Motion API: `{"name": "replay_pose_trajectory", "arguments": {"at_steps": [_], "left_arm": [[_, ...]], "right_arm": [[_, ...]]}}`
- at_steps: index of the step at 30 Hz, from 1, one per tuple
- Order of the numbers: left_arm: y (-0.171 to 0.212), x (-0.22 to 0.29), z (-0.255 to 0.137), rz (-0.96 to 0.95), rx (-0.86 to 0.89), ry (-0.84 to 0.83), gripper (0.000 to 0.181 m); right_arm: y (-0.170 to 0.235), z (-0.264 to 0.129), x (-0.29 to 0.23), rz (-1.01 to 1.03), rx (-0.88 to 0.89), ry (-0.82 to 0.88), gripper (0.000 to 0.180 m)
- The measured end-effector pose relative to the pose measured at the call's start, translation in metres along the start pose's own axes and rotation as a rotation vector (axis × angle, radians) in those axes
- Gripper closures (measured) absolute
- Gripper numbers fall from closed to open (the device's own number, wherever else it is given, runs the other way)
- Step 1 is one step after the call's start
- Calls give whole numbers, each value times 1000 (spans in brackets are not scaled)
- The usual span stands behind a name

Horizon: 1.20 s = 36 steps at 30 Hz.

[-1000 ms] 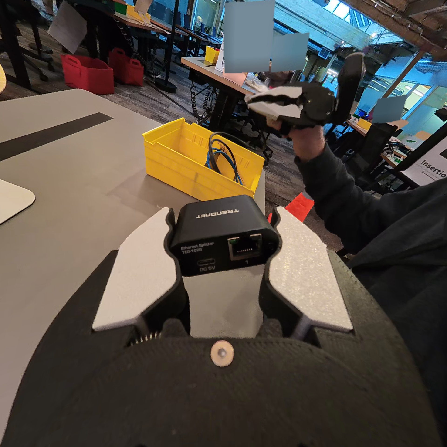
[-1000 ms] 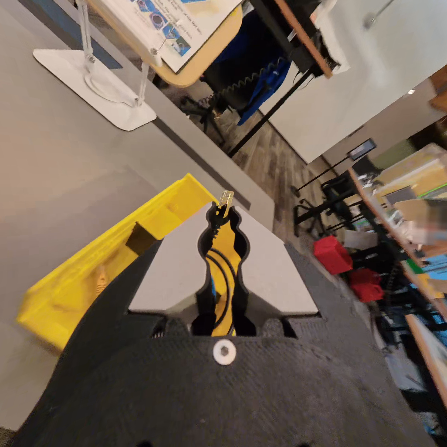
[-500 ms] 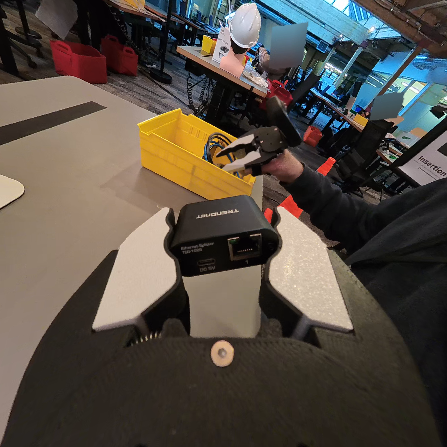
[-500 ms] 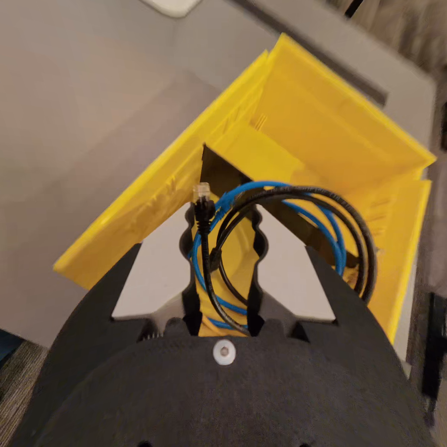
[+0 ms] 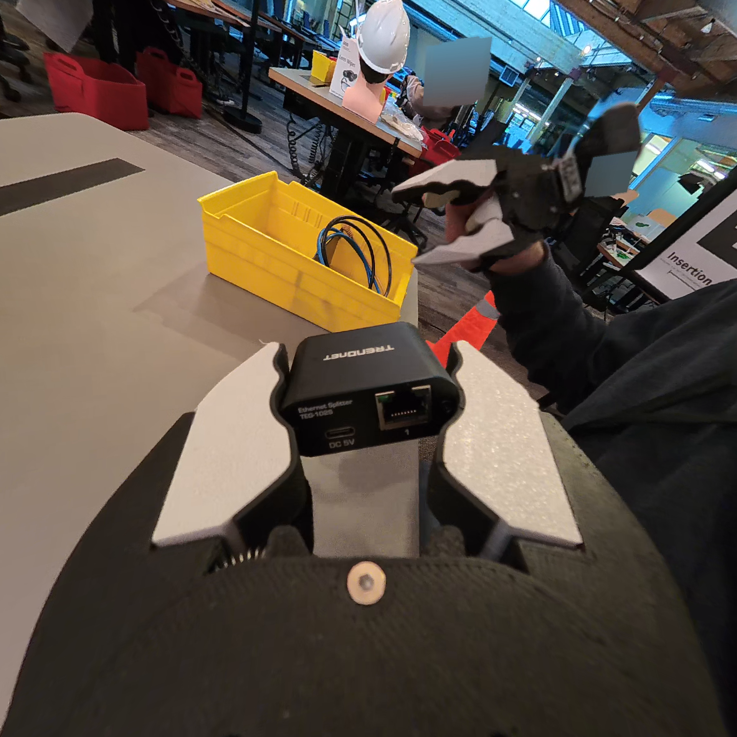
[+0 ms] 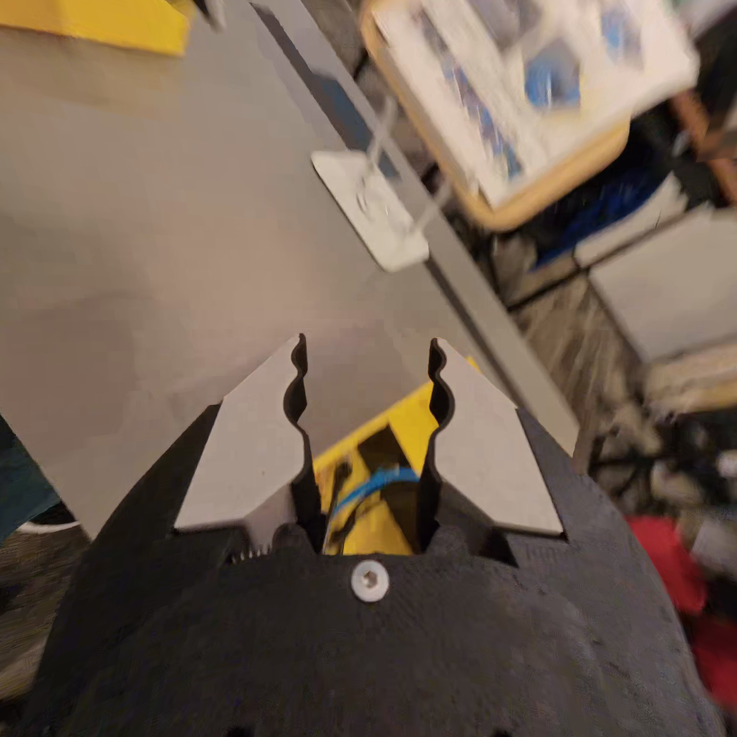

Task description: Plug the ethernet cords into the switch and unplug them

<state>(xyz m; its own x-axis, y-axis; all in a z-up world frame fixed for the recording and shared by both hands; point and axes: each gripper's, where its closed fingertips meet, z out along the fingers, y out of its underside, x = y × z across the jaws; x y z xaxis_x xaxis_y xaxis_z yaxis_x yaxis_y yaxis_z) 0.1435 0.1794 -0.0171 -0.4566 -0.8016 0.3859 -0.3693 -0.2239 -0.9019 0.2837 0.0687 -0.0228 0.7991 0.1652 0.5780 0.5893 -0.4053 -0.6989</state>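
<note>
My left gripper [image 5: 369, 355] is shut on a small black switch [image 5: 369, 383] and holds it just above the grey table [image 5: 99, 319], its empty ethernet port facing the camera. A black cord and a blue cord [image 5: 355, 255] lie coiled in a yellow bin [image 5: 255, 247] near the table's far right edge. My right gripper [image 6: 367, 343] is open and empty. In the left wrist view it [image 5: 414, 227] hangs in the air to the right of the bin, above its rim. Between its fingers in its own blurred view, the bin [image 6: 402, 414] and cords [image 6: 379, 480] show below.
A white stand base [image 6: 379, 215] with a sign board [image 6: 530, 83] sits on the table. The table's right edge drops to the floor, where an orange cone [image 5: 470, 323] stands. Red bags [image 5: 95, 91] and other work tables [image 5: 351, 115] lie beyond. The grippers' ends are close to 20 cm from one another.
My right gripper lowered the black cord into the yellow bin, let it go, opened and lifted away to the right. The left gripper kept hold of the switch.
</note>
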Motion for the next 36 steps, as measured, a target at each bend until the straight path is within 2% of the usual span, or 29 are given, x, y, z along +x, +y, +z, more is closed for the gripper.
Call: {"name": "replay_pose_trajectory", "arguments": {"at_steps": [4,8,11,14,15,20,22,25,28,29,33,36], "left_arm": [[-1,13,4,11,7,41,105],[2,25,10,-2,8,92,105],[3,32,11,-18,22,141,105],[3,36,12,-39,31,183,105],[4,38,13,-42,28,198,105],[9,46,17,10,-34,211,105],[4,44,12,36,-14,184,111],[-7,35,-4,65,20,153,130],[-21,31,-24,124,69,122,173],[-24,28,-29,151,75,95,181],[-30,19,-43,208,55,2,181],[-30,18,-47,254,35,-33,181]], "right_arm": [[-96,28,-68,-305,221,-47,124],[-140,58,-98,-505,302,14,122],[-150,72,-103,-551,331,19,126],[-160,67,-107,-588,401,26,154],[-161,65,-108,-593,405,26,157],[-157,55,-106,-593,375,-13,158],[-153,48,-91,-574,355,-1,158],[-132,40,-44,-524,264,67,158],[-89,35,17,-457,95,125,158],[-68,35,37,-434,9,136,158],[29,42,98,-319,-315,81,157],[89,49,116,-240,-487,-8,157]]}}
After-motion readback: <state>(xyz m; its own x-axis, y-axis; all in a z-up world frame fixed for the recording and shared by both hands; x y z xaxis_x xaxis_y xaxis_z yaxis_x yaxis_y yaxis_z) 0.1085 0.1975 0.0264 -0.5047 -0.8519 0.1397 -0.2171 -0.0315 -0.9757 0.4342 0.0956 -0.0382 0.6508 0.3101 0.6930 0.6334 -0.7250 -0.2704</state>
